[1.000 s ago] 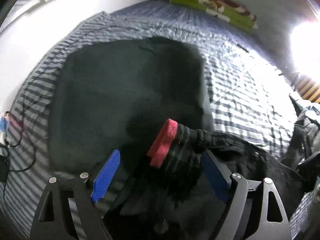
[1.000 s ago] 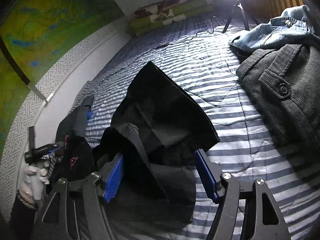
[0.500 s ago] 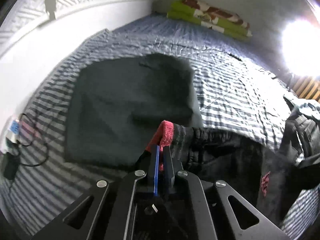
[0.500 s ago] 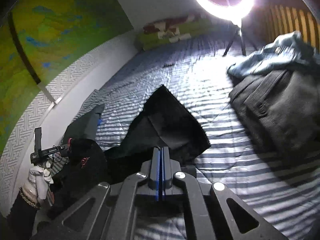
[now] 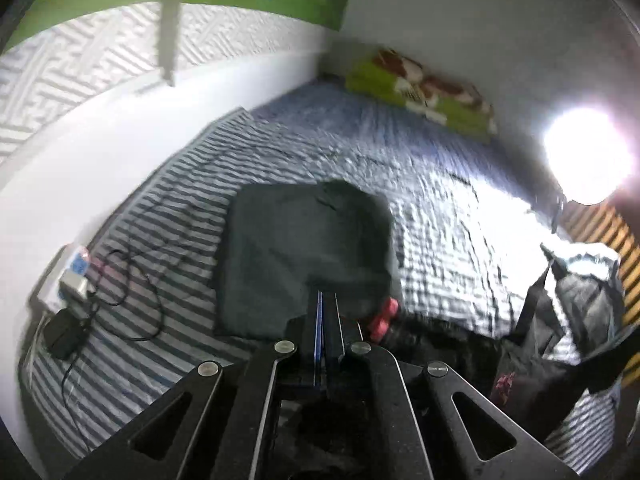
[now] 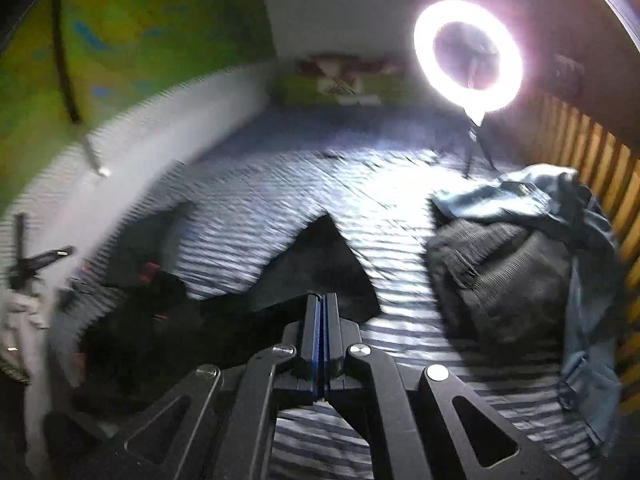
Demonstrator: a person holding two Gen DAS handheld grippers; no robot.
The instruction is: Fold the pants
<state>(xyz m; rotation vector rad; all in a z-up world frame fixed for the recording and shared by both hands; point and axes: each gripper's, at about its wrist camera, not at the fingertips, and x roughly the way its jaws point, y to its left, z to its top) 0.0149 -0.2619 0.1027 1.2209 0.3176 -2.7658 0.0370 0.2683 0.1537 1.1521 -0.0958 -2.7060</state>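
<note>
Black pants (image 5: pixel 436 344) with a red-lined waistband (image 5: pixel 380 322) hang just right of my left gripper (image 5: pixel 323 295). Its blue pads are pressed together on the waist cloth. In the right wrist view the same pants (image 6: pixel 320 264) stretch from a dark heap at the left up to my right gripper (image 6: pixel 322 297), which is shut on the black fabric. The cloth under both sets of fingers is hidden by the gripper bodies. Both grippers are raised above the striped bed (image 5: pixel 460 216).
A dark folded garment (image 5: pixel 308 244) lies flat on the bed ahead of the left gripper. A power strip with cables (image 5: pixel 76 276) sits by the wall. Grey trousers (image 6: pixel 500 276) and denim (image 6: pixel 536 194) are piled at right. A ring light (image 6: pixel 468 56) on a tripod stands behind.
Both grippers went from wide open around the pants to shut on them. Both then rose, lifting the cloth off the bed; the views now show more wall and bed.
</note>
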